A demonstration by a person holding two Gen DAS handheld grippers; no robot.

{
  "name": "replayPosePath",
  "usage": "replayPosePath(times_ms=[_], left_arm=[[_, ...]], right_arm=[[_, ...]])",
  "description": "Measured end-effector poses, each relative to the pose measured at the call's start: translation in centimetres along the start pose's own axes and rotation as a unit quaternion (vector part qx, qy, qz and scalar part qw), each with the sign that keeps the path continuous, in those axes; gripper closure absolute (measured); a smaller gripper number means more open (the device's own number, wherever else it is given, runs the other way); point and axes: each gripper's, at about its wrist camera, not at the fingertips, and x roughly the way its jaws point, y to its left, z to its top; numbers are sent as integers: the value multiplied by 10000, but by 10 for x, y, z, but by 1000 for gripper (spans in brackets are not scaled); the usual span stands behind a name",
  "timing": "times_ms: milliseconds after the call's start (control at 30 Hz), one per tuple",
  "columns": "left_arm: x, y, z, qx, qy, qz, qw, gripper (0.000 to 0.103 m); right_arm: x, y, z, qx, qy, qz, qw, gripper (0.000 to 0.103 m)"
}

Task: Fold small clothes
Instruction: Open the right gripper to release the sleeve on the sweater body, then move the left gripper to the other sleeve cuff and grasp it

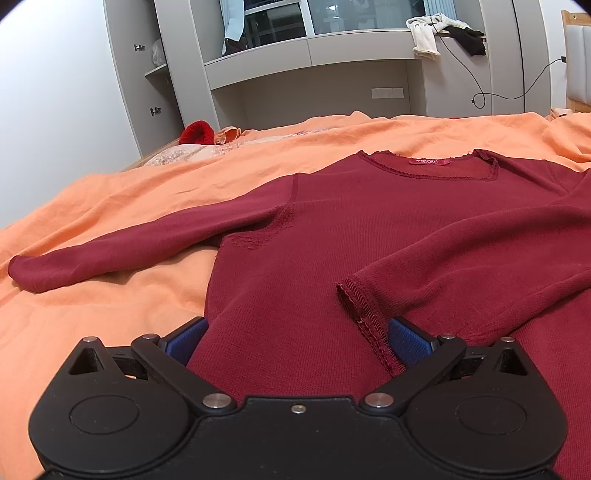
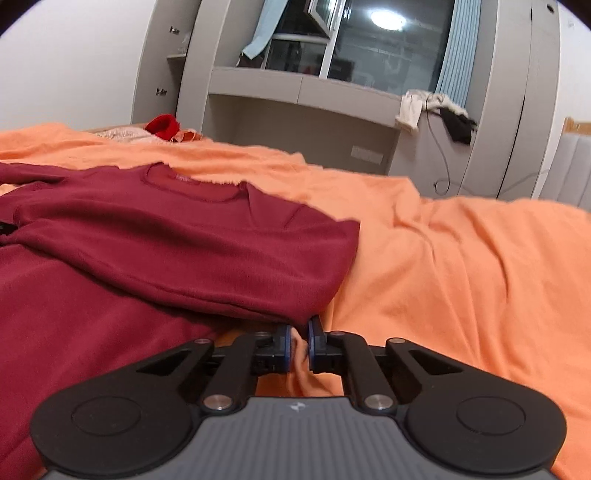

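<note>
**A:** so where's the shirt? The maroon long-sleeve knit top (image 1: 369,229) lies flat on the orange bedsheet (image 1: 110,302), collar at 12 o'clock with the red neck label (image 1: 432,161) showing inside it. In the left wrist view one sleeve (image 1: 122,247) stretches out toward 9 o'clock onto the sheet, and the other sleeve is folded across the body, its stitched cuff (image 1: 360,306) ending near the middle of the torso.

**B:** and the grippers?

**A:** left gripper (image 1: 295,339) is spread wide, blue pads (image 1: 408,341) well apart with the lower body of the top lying between them. The cuff sits just beside the right-hand pad, can't tell if it touches.

**B:** right one?

**A:** right gripper (image 2: 298,345) sits at 6 o'clock of its view, at the top's folded edge (image 2: 258,310). Fingers nearly together, only a thin gap, and what shows in that gap is orange sheet. Whether they've actually pinched any fabric, honestly can't tell.

**B:** background?

**A:** grey built-in shelving (image 1: 314,48) under a window (image 2: 388,48), some white and black clothes (image 1: 443,29) heaped on the ledge at 1 o'clock, a red bundle (image 1: 197,133) at the far edge of the bed around 11 o'clock.
</note>
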Motion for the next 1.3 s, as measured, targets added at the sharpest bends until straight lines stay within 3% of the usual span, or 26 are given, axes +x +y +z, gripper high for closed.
replayPosePath(times_ms=[133,233,333,400,500,700,900,1100,1300], left_arm=[[0,0,0,-14,7,-14,10000,0],[-1,1,1,-36,4,-43,10000,0],[-2,6,2,-118,4,-133,9998,0],[-4,12,5,-235,33,-242,9994,0],[-10,24,12,-420,50,-418,9982,0],[-11,77,23,-1344,-36,-192,9907,0],[3,142,14,-2572,269,-12,9660,1],[-7,181,7,-2894,-177,245,9567,1],[6,230,10,-3380,-612,606,9372,1]], right_arm=[[7,1,-1,7,176,53,9998,91],[4,-1,-1,101,188,65,9998,80],[0,-5,-1,204,223,111,9995,54],[-4,-7,0,241,210,178,9993,31],[-11,-10,1,224,145,314,9992,13],[-22,-13,3,295,91,619,9976,5],[-36,-11,14,281,-207,679,9971,1],[-39,1,24,680,-487,1009,9914,0],[-41,22,35,1251,-692,1792,9734,0]])
